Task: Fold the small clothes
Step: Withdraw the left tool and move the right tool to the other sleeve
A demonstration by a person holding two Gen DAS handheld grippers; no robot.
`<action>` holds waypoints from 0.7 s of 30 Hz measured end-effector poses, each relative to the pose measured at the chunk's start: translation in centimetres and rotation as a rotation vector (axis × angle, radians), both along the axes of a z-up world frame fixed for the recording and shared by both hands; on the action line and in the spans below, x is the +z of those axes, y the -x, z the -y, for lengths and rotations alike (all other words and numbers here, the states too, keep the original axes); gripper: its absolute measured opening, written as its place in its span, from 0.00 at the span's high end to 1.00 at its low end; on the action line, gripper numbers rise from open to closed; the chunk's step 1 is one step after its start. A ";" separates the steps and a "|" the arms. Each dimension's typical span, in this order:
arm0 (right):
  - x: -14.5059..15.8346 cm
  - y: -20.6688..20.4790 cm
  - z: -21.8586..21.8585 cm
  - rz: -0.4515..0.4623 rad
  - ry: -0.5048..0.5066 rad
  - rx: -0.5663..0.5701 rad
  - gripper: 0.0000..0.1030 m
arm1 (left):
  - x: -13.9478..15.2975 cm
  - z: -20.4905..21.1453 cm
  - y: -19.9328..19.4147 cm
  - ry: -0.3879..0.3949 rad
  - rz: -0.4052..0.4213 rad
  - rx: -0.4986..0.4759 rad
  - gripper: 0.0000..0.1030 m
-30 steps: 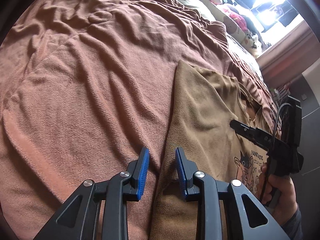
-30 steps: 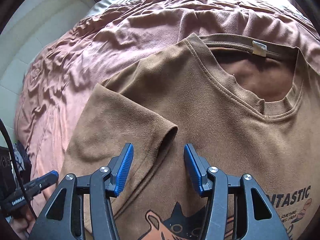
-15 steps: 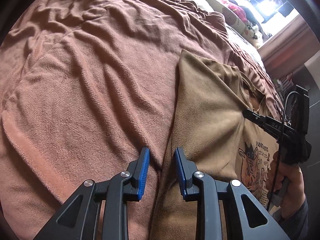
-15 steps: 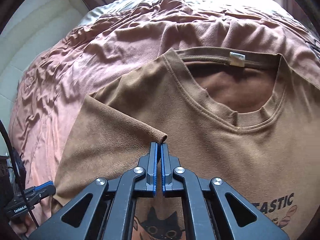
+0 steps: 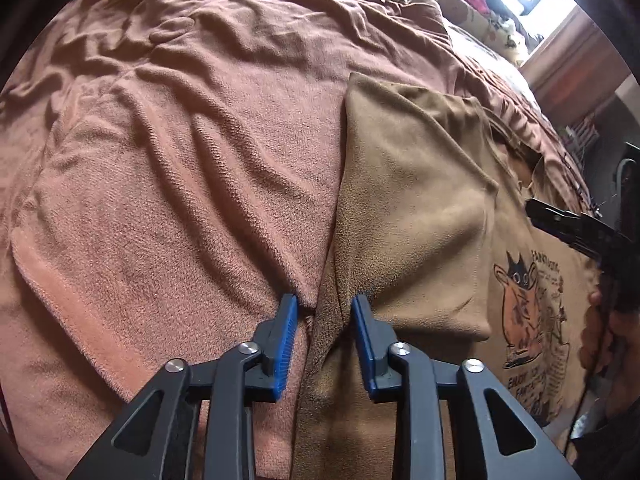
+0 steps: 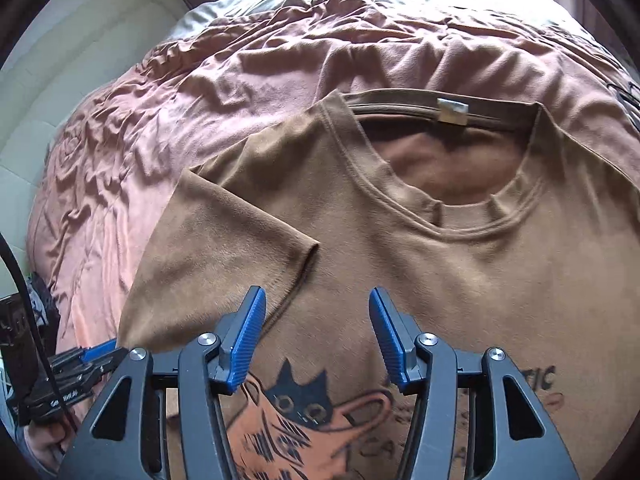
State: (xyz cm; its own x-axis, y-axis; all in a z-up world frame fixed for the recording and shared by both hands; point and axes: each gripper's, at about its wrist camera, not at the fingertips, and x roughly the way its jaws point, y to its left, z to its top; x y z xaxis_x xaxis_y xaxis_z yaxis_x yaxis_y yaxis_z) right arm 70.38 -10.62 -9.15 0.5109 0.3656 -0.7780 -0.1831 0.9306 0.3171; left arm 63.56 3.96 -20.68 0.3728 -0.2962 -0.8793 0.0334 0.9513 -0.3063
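Observation:
A tan T-shirt (image 6: pixel 440 280) with a cat print (image 6: pixel 300 412) lies face up on a pinkish-brown blanket (image 5: pixel 180 160). Its left sleeve (image 6: pixel 224 248) is folded in over the chest. My right gripper (image 6: pixel 316 304) hovers over the chest just below the sleeve's cuff; its jaws are opening and nothing is between them. My left gripper (image 5: pixel 324 312) sits low on the shirt's (image 5: pixel 420 220) folded side edge. Its jaws are closing, with a ridge of tan cloth between the pads. Each gripper shows in the other's view: the right gripper (image 5: pixel 560 224), the left gripper (image 6: pixel 100 354).
The wrinkled blanket (image 6: pixel 200 100) covers the bed to the left of and beyond the shirt. Pillows and soft toys (image 5: pixel 480 4) lie at the bed's far end by a wooden ledge (image 5: pixel 568 48). A pale wall (image 6: pixel 60 60) borders the bed's left side. A hand (image 5: pixel 600 320) holds the right gripper.
The right gripper shut at the sleeve's cuff half a second ago, then opened and drew back from it. The left gripper's jaws narrowed a little around the shirt's side edge.

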 end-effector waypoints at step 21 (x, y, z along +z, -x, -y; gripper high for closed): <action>8.2 16.6 18.2 0.025 0.004 -0.231 0.26 | 6.2 2.2 4.3 -0.031 0.050 -0.024 0.59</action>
State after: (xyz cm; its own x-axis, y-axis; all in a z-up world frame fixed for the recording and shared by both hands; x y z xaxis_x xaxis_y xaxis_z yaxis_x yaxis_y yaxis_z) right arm 53.81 -28.81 -0.99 0.5997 0.2333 -0.7654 0.0274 0.9500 0.3111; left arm 59.25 1.81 -14.52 0.4096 -0.2780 -0.8689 0.0706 0.9592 -0.2737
